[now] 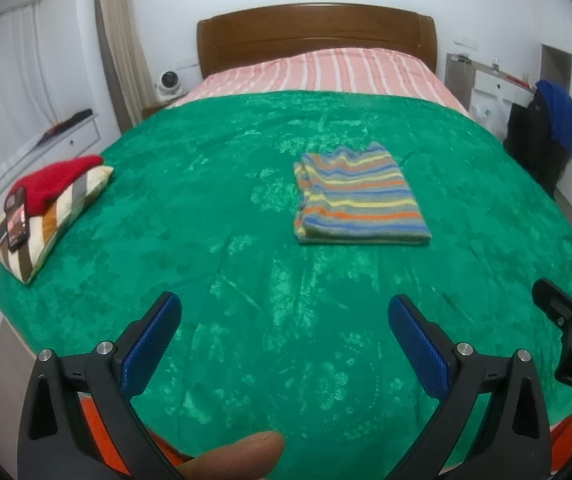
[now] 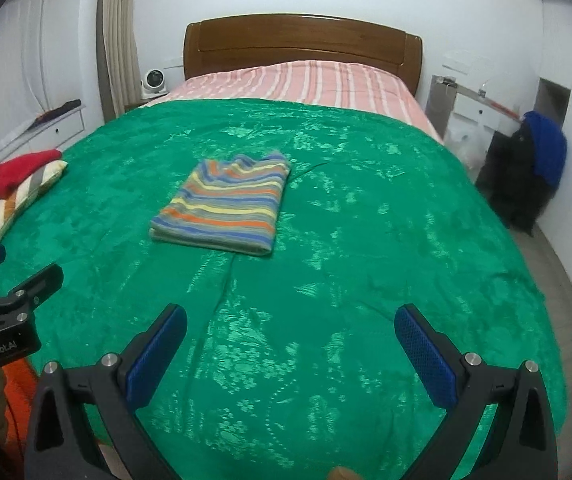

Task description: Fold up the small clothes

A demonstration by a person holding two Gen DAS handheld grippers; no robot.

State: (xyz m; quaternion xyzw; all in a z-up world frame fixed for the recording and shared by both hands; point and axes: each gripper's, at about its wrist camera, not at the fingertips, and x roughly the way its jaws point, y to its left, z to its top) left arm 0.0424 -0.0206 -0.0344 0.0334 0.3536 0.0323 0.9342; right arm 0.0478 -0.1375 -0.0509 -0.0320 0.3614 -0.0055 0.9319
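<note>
Folded shirt: a small striped shirt [image 1: 359, 196] lies folded flat on the green bedspread [image 1: 222, 216], in the middle of the bed; it sits right of centre in the left wrist view and left of centre in the right wrist view [image 2: 224, 206].
Stripes: blue, orange, yellow and grey-green bands run across it.
Left hand-held gripper: the left hand-held gripper [image 1: 284, 312] fills the bottom of its own view, its two blue-padded fingers spread wide apart with nothing between them.
Right hand-held gripper: the right hand-held gripper [image 2: 290, 322] is likewise at the bottom of its view, fingers wide apart and holding nothing.
Shirt to grippers: the shirt lies well apart from both, further up the bed, above and beyond the fingertips in each frame; neither touches it.
Grippers to each other: side by side near the foot of the bed; each shows at the edge of the other's view.
Thumb: a fingertip [image 1: 238, 454] shows at the bottom edge of the left wrist view.
Pillow: a striped pillow [image 1: 52, 216] sits at the left edge of the bedspread, with a red garment [image 1: 56, 182] and a phone [image 1: 18, 220] on top.
Head of bed: a pink striped sheet [image 1: 321, 72] and a brown wooden headboard [image 1: 313, 32] at upper centre.
Right side: a dark chair with a blue cloth [image 1: 559, 114] draped over it.
</note>
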